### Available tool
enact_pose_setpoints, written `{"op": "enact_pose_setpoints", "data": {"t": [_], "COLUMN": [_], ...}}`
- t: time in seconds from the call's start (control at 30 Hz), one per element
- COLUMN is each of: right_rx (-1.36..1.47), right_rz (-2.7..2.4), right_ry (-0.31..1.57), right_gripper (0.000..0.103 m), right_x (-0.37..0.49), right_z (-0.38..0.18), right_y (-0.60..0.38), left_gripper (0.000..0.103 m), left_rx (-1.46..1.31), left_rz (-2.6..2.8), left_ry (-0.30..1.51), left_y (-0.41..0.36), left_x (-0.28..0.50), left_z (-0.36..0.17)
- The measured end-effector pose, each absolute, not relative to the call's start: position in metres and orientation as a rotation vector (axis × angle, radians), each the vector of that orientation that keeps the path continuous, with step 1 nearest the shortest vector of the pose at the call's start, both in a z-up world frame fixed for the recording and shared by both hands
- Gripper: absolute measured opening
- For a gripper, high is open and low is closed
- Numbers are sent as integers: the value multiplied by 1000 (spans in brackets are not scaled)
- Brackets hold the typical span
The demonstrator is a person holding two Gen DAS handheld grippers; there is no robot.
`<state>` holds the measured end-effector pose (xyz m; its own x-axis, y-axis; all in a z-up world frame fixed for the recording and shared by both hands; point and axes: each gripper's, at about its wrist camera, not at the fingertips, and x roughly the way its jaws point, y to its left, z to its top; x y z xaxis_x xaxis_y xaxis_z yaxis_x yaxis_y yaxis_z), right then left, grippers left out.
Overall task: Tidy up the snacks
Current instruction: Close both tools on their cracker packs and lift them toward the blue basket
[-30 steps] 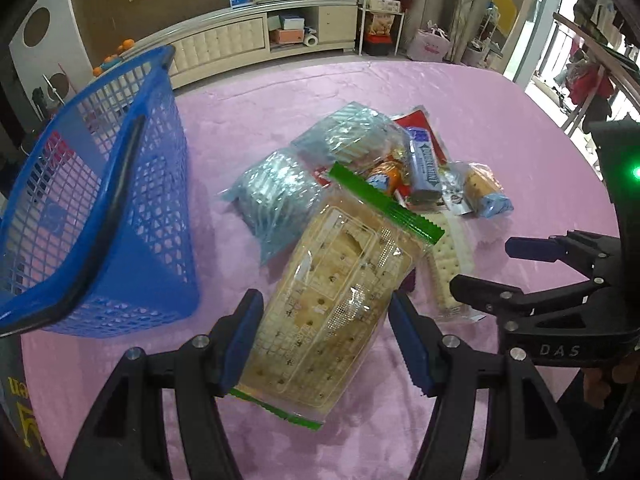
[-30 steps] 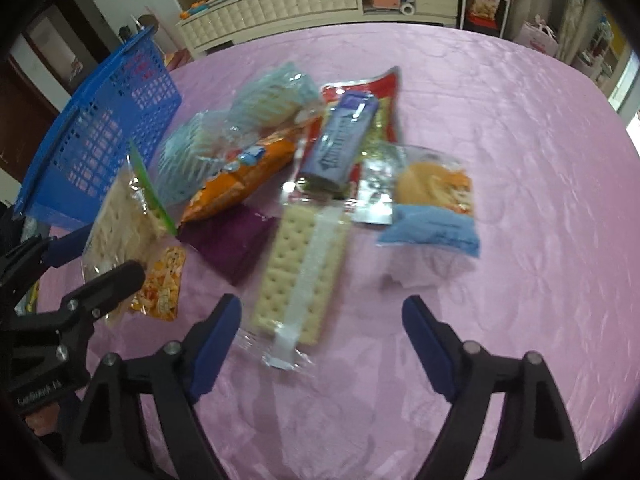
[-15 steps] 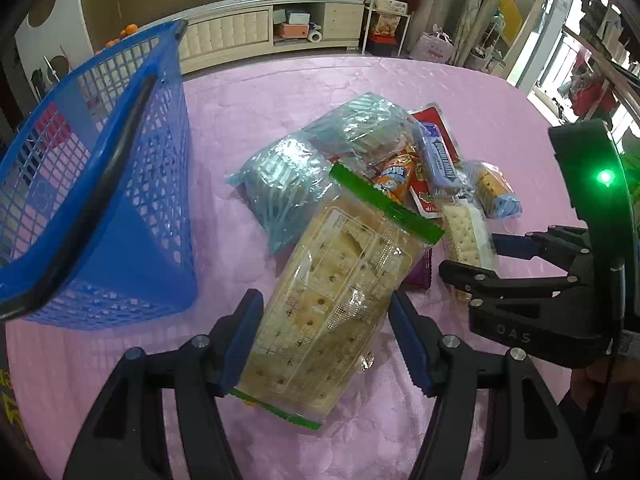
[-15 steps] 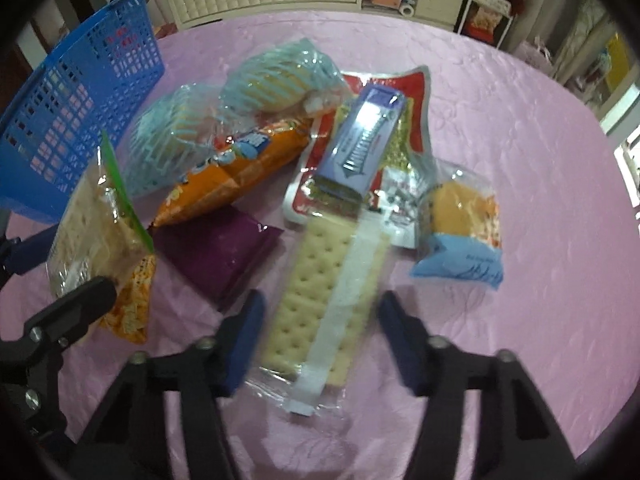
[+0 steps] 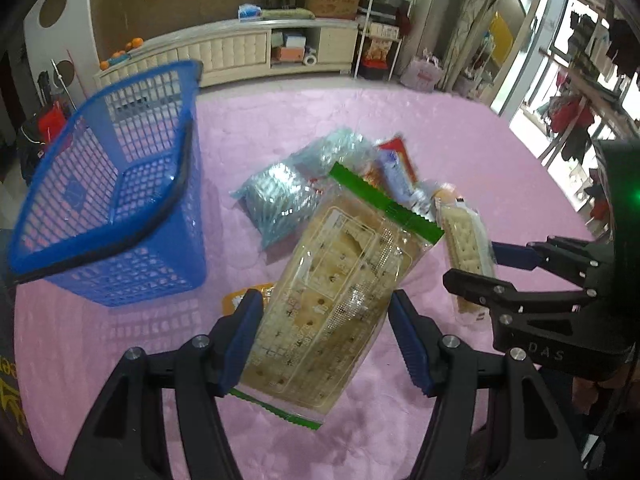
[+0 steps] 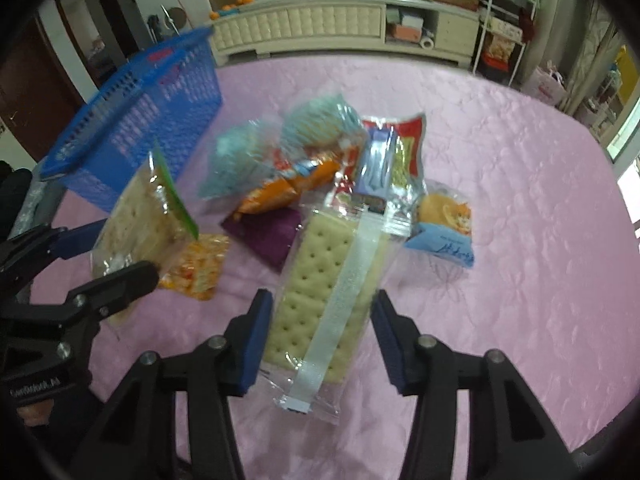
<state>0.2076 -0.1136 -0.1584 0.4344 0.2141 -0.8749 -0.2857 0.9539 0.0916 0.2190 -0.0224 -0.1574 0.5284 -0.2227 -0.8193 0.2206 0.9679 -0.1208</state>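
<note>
Both tools gripping clear crinkly cracker packs above the pink quilted counter (image 5: 460,128)

Left tool (image 5: 326,338) is pinching a green-edged cracker bag (image 5: 340,304); right tool (image 6: 320,338) is closing on a rectangular cracker sleeve (image 6: 320,296); a blue mesh basket (image 5: 120,184) is sitting beside the snack pile (image 6: 312,160).

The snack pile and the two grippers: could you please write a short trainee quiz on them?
1. True or false: the blue basket already holds snacks.
2. Which packet is in the left gripper? A) purple packet B) green-edged cracker bag C) orange chip bag
3. What lies between the pads of the right gripper, whose jaws are closing?

Key: 1. False; its visible inside is bare. 2. B. 3. The clear-wrapped cracker sleeve.
</note>
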Motion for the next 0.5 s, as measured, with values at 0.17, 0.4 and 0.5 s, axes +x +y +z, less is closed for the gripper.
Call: {"op": "enact_pose_setpoints", "data": {"t": [0.17,0.4,0.5], "right_rx": [-74,-88,-100], "right_rz": [336,423,466], "right_ry": [1013,936,900], "right_gripper": [55,55,55], "right_x": [199,191,190], "right_z": [-124,-84,-66], "right_y": [-113,-90,-78], "left_gripper": [63,63,63], "left_rx": [-6,-6,-5], "left_rz": [-247,-194,-166], "left_ry": [904,811,780], "left_y": [-14,10,26], "left_x": [198,182,180], "left_z": [-121,-75,-62]}}
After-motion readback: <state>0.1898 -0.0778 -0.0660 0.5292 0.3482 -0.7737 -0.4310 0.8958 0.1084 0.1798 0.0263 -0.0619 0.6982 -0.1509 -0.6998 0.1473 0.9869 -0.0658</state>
